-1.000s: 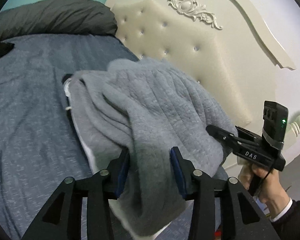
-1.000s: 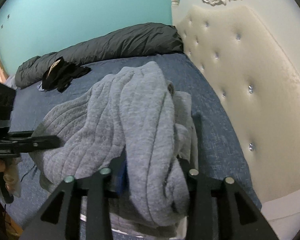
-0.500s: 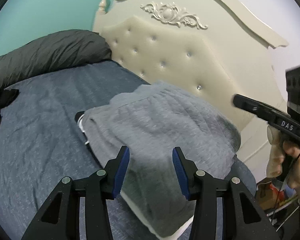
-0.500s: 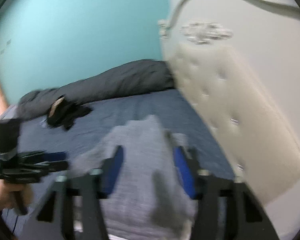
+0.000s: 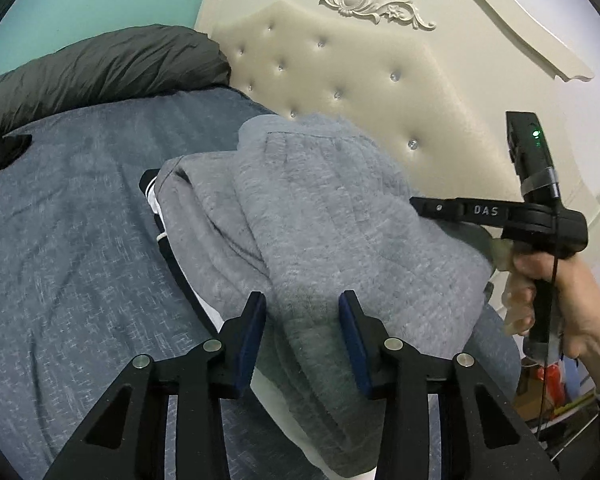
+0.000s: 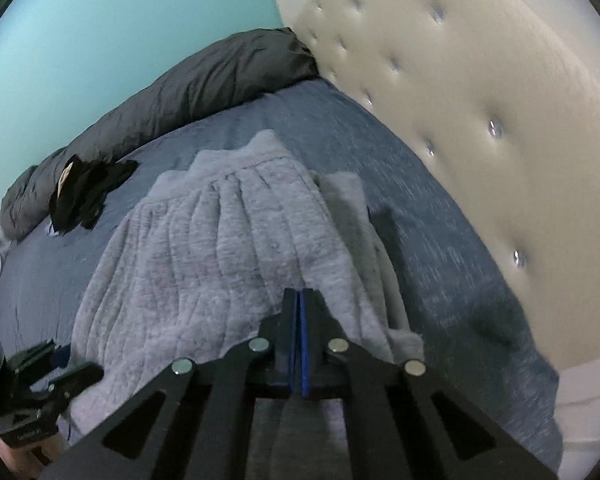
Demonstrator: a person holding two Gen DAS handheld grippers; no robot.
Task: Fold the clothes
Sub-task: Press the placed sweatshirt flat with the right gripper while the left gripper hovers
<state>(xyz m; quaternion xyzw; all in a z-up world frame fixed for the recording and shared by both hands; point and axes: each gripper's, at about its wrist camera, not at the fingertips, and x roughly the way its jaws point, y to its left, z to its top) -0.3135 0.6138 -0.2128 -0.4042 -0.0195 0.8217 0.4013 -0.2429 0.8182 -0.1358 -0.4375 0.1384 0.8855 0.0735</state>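
Grey quilted sweatshirt (image 5: 332, 216) lies bundled on the blue-grey bedspread (image 5: 72, 248), close to the cream tufted headboard (image 5: 400, 92), with a paler grey layer and a dark-and-white garment edge (image 5: 168, 240) showing beneath it on its left side. Its long axis runs away from both cameras, from the near edge of the bed toward the dark duvet (image 5: 100, 64) rolled along the far side. The left gripper (image 5: 302, 340) sits at the bundle's near end with its blue pads spread apart, a fold of the cloth lying between them but not pinched. The right gripper (image 6: 299, 320) has its pads pressed together above the sweatshirt's near right portion; no cloth shows between them in the right wrist view, so it looks to be empty. In the left wrist view its closed fingers reach in from the right, level with the bundle's top, with the person's hand (image 5: 556, 300) on the handle. Both grippers are at the near end, the left one nearer the cloth and better placed to close on it. Whether the bundle is a finished fold being pressed flat or one awaiting another fold cannot be settled from here. A black garment (image 6: 88, 196) lies well apart, by the duvet.
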